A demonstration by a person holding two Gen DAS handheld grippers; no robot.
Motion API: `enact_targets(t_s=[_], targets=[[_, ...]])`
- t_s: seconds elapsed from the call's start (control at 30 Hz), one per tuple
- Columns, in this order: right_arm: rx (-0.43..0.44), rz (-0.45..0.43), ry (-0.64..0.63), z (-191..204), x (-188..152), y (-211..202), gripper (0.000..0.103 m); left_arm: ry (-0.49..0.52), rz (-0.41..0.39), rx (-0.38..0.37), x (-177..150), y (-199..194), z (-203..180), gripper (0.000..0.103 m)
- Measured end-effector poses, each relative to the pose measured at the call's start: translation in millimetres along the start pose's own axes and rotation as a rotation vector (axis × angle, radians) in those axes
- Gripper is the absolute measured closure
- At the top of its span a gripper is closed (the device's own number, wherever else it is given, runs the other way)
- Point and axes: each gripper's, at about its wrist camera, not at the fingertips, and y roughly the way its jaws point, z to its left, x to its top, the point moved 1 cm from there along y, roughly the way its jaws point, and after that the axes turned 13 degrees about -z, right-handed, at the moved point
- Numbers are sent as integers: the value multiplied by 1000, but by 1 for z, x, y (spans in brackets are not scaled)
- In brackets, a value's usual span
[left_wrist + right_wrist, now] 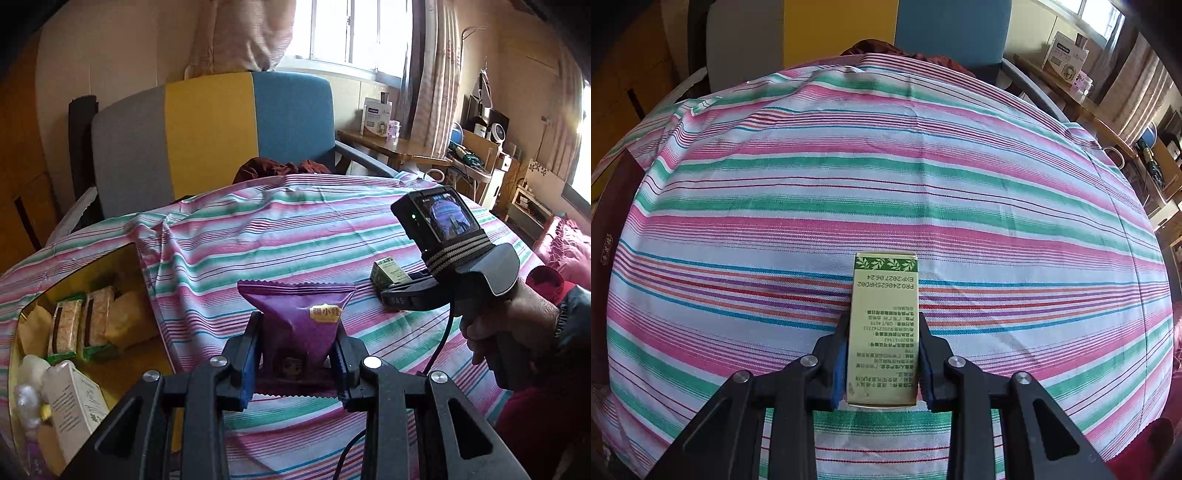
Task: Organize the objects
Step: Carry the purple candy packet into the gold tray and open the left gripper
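Note:
My left gripper [295, 354] is shut on a purple snack packet [300, 314], which it holds above the striped tablecloth [258, 236]. To its left lies an open yellow-lined box [133, 254] that holds wrapped snacks [66, 325] and a white carton [75, 402]. My right gripper [882, 362] is shut on a small green and cream carton [884, 314] with printed text, lying on the striped cloth [886, 166]. In the left wrist view the right gripper [397, 291], held by a hand [517, 325], sits over that carton [388, 275] at the right.
A chair [207, 133] with grey, yellow and blue panels stands behind the table, with dark red cloth [280, 168] on its seat. A wooden side table [391, 146] carries a white box by the window. A dark brown box edge [605, 240] shows at the cloth's left.

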Motion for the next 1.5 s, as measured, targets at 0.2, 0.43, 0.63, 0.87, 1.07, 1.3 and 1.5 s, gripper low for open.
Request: enact_targets(t_s=[0.2, 0.43, 0.63, 0.87, 1.07, 1.3, 1.5], targets=[[-5, -7, -9, 3, -1, -1, 72, -35, -9, 43, 1, -13, 25, 69], [-10, -14, -17, 2, -2, 1, 72, -81, -10, 89, -3, -22, 53, 69], [-25, -18, -32, 5, -3, 0, 72, -116, -2, 121, -10, -27, 74, 69], [-36, -21, -50, 8, -2, -1, 73, -200, 19, 132, -16, -32, 106, 69], [-48, -20, -72, 10, -2, -1, 73, -424, 41, 159, -27, -45, 179, 69], [-50, -16, -84, 10, -1, 0, 73, -514, 82, 148, -35, -36, 212, 69], [-49, -14, -82, 9, 0, 0, 73, -496, 157, 114, -28, 2, 196, 68]])
